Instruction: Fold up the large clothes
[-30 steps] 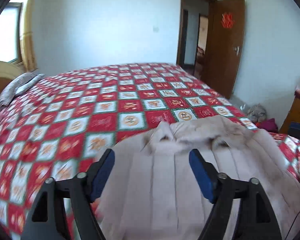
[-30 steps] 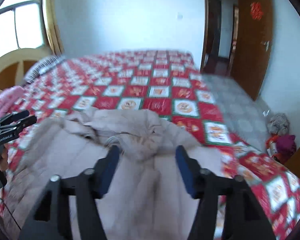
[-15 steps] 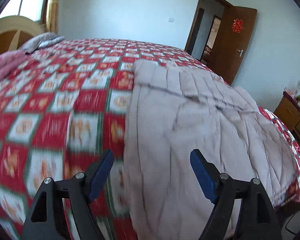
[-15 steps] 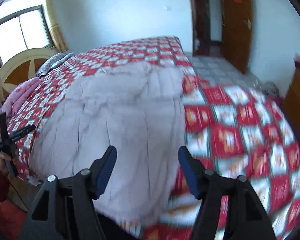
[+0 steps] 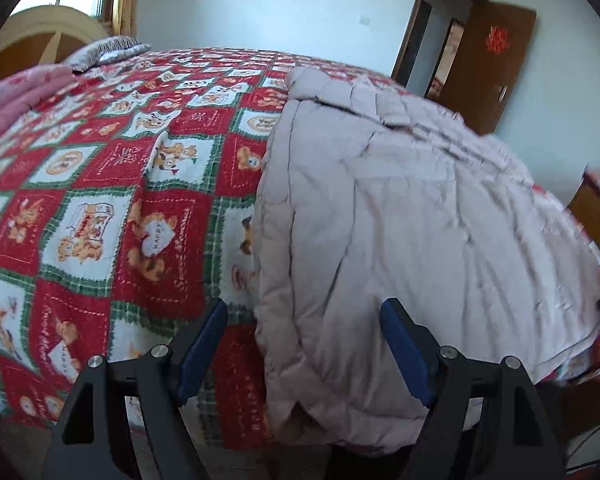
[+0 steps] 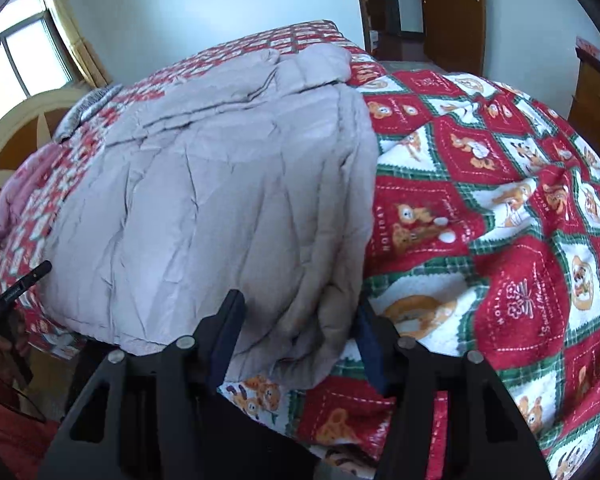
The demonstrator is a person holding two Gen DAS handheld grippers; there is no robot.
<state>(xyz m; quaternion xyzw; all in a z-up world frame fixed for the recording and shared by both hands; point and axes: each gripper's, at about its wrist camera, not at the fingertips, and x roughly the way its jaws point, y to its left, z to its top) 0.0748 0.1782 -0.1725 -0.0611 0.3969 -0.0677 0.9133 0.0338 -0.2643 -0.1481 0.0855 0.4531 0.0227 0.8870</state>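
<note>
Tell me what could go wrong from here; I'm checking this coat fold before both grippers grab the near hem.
1. The padded coat hangs over the bed edge; pulling could slide it off.
2. The right gripper, whose fingers have just been closing, straddles a thick corner and may pinch only the top layer.
3. The left gripper is open across the coat's side edge and the patchwork bedspread, so it might catch both.

I count one padded beige coat [image 5: 400, 220] spread over one bed with a red patchwork quilt [image 5: 100, 200]. At its head edge lie one grey pillow [image 5: 108, 50] and one pink blanket [image 5: 16, 96]. My tongs make two: the left gripper [image 5: 304, 344] and right gripper [image 6: 300, 336].
</note>
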